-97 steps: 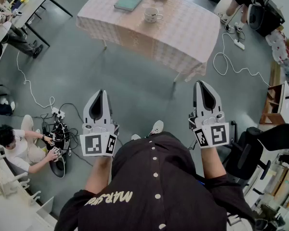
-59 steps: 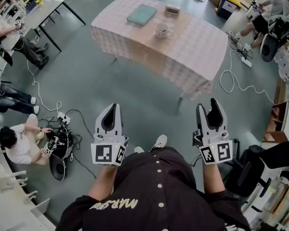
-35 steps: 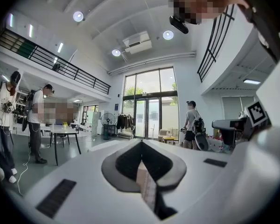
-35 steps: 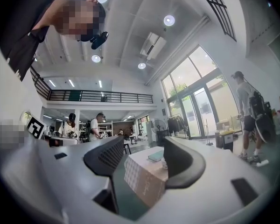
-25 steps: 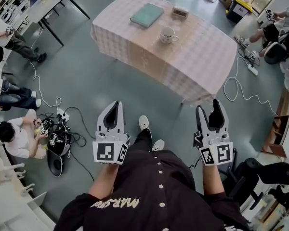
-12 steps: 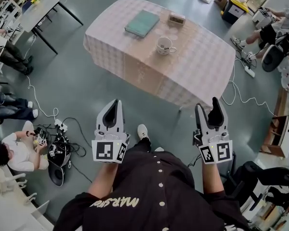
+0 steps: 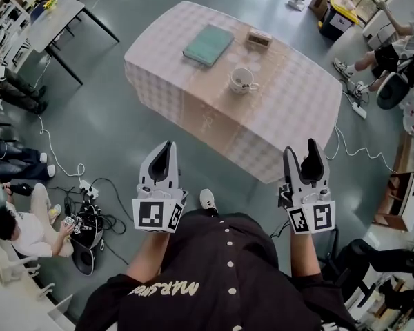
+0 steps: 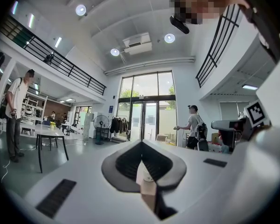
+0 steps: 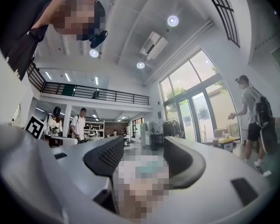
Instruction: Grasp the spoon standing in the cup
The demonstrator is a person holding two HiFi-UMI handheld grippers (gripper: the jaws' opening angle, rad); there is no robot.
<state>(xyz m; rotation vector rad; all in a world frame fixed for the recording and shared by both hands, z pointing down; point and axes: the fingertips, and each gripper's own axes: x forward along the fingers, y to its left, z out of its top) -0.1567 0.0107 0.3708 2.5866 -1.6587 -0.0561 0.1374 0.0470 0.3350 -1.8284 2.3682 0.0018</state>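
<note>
A white cup [image 7: 243,80] stands near the middle of the table [image 7: 290,109], which has a pink checked cloth. Only a thin dark streak of the spoon shows inside the cup. Both grippers are held out in front of my body, above the floor and well short of the table's near edge. My left gripper [image 7: 167,145] [image 8: 141,146] has its jaw tips together and holds nothing. On the right gripper [image 7: 302,147] [image 9: 143,148] a gap shows between the jaws, and it is empty too.
A green book [image 7: 208,45] and a small box [image 7: 259,39] lie on the table behind the cup. A person [image 7: 17,229] sits on the floor at left among cables [image 7: 90,188]. A second table [image 7: 55,12] is far left. More cables [image 7: 362,147] and a shelf [image 7: 400,198] are at right.
The table and cup have come nearer and lower in the head view as I walked toward them. Both grippers kept the same pose in front of me.
</note>
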